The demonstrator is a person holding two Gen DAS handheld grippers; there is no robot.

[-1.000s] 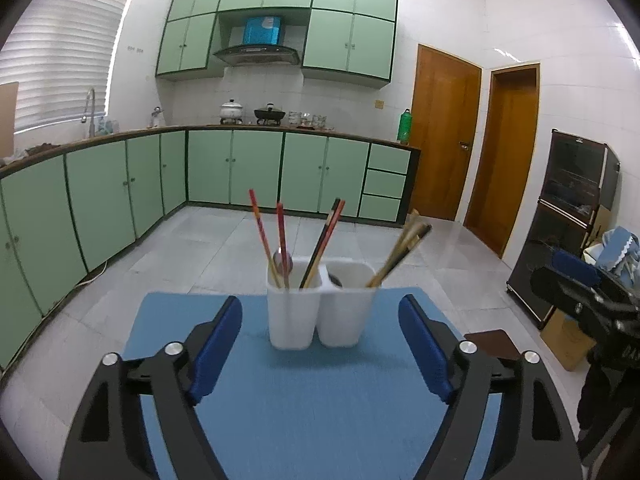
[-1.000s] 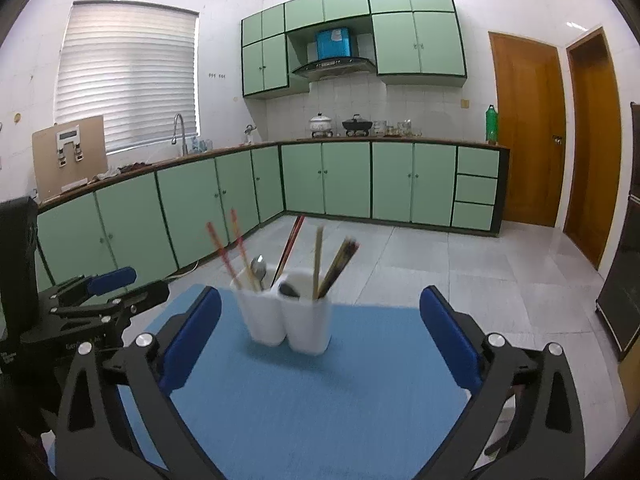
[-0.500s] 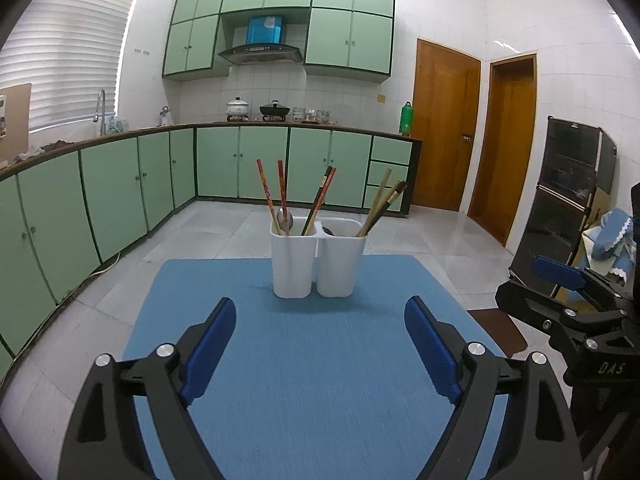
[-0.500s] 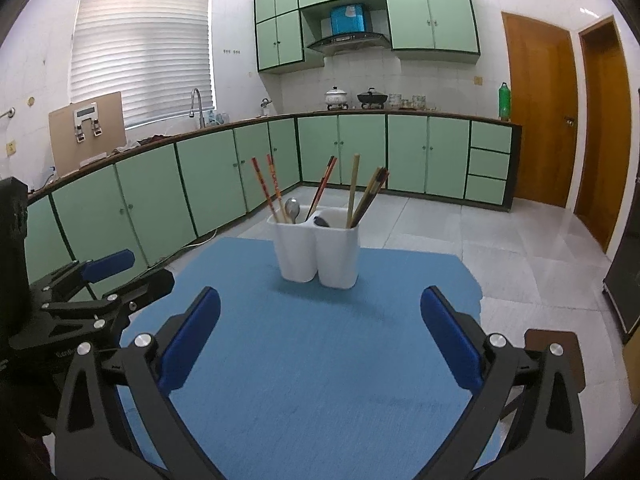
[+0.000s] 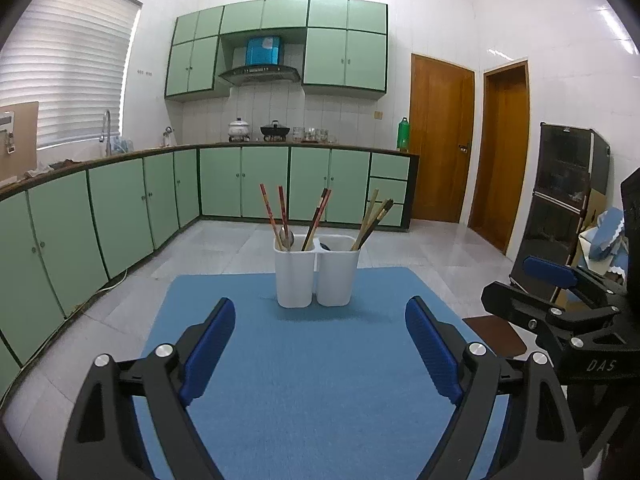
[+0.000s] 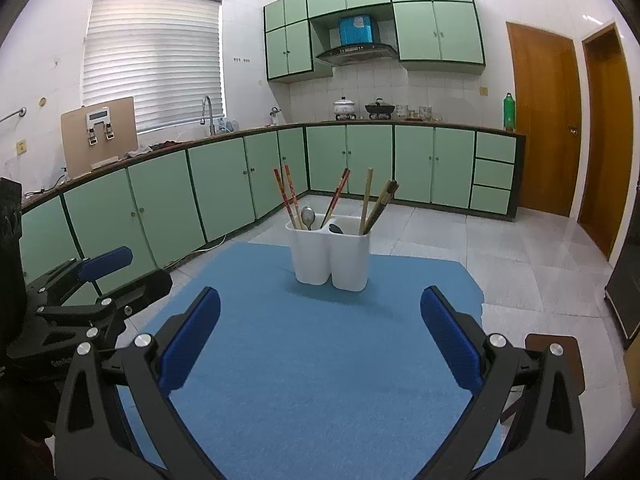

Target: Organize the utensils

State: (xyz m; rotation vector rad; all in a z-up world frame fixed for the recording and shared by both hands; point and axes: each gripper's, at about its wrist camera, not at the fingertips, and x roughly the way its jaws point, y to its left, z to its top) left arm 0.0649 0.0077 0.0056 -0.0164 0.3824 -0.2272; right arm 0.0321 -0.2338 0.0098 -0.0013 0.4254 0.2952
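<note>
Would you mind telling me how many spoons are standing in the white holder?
2: a silver spoon in the white holder's left compartment among the red chopsticks, and a dark spoon peeking from the right compartment. Others may be hidden inside.

Bare blue mat (image 5: 320, 380) is lying open between both grippers and the white utensil holder (image 5: 316, 276), which is standing as the only obstacle there; its chopsticks (image 6: 370, 200) are projecting upward above its rim.

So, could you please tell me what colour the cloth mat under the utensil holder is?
Blue; the cloth mat under the white two-compartment plastic holder shows best in the right wrist view.
</note>
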